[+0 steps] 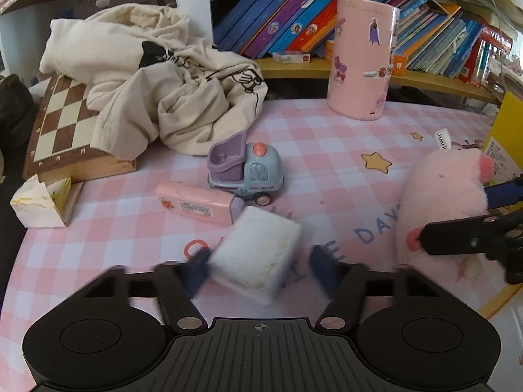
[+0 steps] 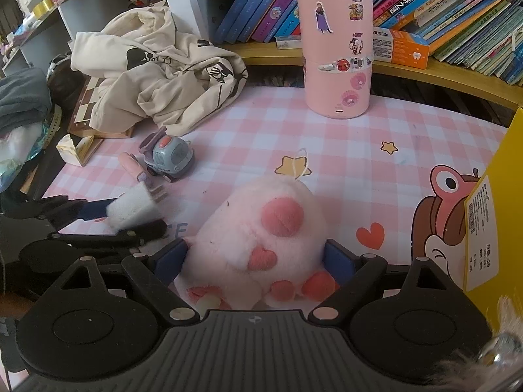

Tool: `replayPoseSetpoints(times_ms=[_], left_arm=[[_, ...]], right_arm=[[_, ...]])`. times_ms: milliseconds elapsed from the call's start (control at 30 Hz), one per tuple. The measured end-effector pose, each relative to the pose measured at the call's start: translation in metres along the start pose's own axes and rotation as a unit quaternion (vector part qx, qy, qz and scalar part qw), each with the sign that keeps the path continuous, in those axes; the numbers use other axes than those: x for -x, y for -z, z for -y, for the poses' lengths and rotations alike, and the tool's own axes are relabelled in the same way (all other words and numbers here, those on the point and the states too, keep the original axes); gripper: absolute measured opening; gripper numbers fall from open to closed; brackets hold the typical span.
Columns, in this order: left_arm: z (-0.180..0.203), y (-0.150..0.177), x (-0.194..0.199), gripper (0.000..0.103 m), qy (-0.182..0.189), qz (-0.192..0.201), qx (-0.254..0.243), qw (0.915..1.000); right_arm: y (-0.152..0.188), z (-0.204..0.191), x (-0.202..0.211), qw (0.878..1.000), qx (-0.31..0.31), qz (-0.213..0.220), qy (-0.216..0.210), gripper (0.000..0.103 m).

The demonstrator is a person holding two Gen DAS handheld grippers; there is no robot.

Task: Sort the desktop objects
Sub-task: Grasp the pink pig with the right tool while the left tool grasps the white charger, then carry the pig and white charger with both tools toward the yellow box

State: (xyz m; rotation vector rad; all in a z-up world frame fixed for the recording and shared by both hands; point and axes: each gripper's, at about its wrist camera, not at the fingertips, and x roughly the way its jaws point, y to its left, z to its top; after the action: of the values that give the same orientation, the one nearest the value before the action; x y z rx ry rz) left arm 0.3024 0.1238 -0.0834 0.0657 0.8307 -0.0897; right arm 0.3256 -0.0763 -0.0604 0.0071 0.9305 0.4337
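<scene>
My left gripper [image 1: 260,269] has a white tissue pack [image 1: 258,254] between its blue pads; the left pad touches it, the right pad stands apart, and the picture is blurred. The pack also shows in the right wrist view [image 2: 132,210]. My right gripper [image 2: 255,258] is shut on a pink plush paw [image 2: 261,228], which also shows in the left wrist view [image 1: 441,209]. A blue and purple toy truck [image 1: 246,171] and a pink case [image 1: 196,204] lie on the pink checked mat [image 1: 327,150].
A cream hoodie [image 1: 157,78] lies over a chessboard box [image 1: 65,130] at the left. A pink sticker-covered cylinder [image 1: 362,58] stands at the back before a bookshelf [image 1: 425,32]. A torn tissue box [image 1: 42,204] sits left. A yellow box [image 2: 497,202] stands right.
</scene>
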Motion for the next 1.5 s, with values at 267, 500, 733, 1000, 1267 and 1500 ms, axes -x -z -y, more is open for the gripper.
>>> replayPoseSetpoints(times_ms=[267,500,733,1000,1267,1500], left_arm=[[0.000,-0.002,0.006,0.047,0.007,-0.015,0.000,0.9999],[0.001,0.004,0.023,0.044,0.018,-0.010,0.005,0.9998],[0.001,0.012,0.038,0.042,0.027,-0.010,0.007,0.9996],[0.003,0.021,0.029,0.042,0.033,-0.034,-0.004,0.9989],[0.007,0.013,0.019,0.052,0.026,-0.030,-0.019,0.9990],[0.006,0.011,0.017,0.042,0.029,-0.024,-0.019,0.9991]], right_arm=[[0.000,-0.002,0.006,1.000,0.011,0.005,-0.002,0.077],[-0.002,-0.006,0.018,1.000,0.015,0.015,-0.015,0.054],[0.006,-0.012,0.022,1.000,0.019,0.002,-0.017,0.062],[0.008,-0.010,0.006,1.000,0.006,-0.010,-0.015,0.087],[0.004,-0.004,-0.011,0.999,-0.022,-0.026,-0.038,0.090],[0.002,-0.009,-0.010,0.998,-0.010,-0.024,-0.058,0.069]])
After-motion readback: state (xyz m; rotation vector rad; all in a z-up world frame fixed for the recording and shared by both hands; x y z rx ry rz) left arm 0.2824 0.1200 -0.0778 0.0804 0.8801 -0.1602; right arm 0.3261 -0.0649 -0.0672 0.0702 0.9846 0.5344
